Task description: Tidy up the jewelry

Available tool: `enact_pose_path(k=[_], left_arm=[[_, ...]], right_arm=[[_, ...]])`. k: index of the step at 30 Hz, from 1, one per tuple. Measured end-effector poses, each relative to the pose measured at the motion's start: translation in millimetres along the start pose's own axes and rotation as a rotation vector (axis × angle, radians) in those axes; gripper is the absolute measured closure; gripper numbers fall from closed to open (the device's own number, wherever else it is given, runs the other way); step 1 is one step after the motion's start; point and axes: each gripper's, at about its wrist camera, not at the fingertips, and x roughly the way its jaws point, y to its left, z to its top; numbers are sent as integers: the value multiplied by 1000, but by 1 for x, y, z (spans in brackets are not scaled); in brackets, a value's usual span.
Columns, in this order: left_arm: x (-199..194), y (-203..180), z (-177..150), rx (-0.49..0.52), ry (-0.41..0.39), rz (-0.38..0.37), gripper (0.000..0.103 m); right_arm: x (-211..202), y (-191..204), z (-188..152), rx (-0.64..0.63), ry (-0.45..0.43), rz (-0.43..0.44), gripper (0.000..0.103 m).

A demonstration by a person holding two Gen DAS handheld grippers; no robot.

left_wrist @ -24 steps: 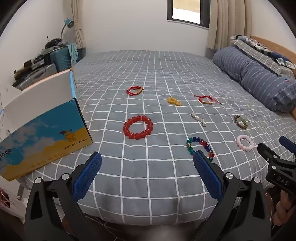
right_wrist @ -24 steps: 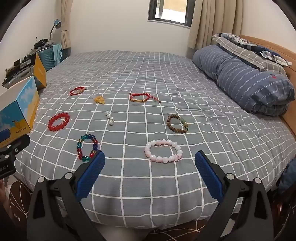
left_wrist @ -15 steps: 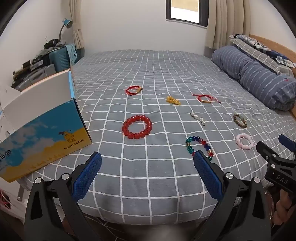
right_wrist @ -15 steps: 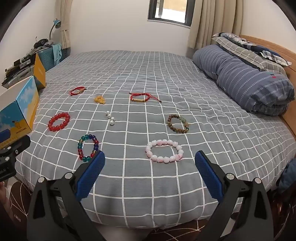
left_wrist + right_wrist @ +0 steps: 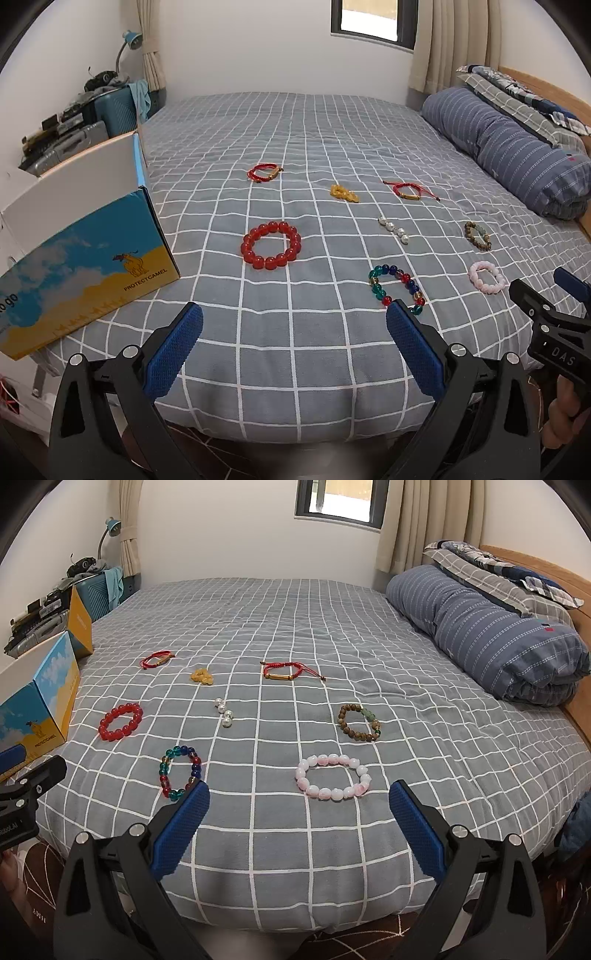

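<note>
Glass-bright bead bracelets, among them a red bracelet [image 5: 270, 245] mid-frame and a pink bracelet [image 5: 332, 776] lower centre, lie scattered on the checked bed [image 5: 295, 627]; light, slippery loops, probably best pinched across one strand. Both tongs, left [image 5: 293, 347] and right [image 5: 297, 827], gape empty.

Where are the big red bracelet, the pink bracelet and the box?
red bracelet [image 5: 271, 226], left wrist view, top bead.
pink bracelet [image 5: 334, 794], right wrist view, near bead.
box [image 5: 85, 266], left wrist view, printed side.

Pretty evenly lit, soft and kinda flat — barely any shadows on the bed [image 5: 295, 147]. Blown-out window [image 5: 340, 498] up top, heavy fisheye bending plus dark vignette corners — otherwise sharp.
</note>
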Motion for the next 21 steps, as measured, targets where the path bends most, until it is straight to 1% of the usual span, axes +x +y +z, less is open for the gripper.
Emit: enact_pose_path(k=[21], left_arm=[[-2, 2, 1, -13, 12, 0, 5]], right_arm=[[1, 4, -1, -4, 9, -3, 9]])
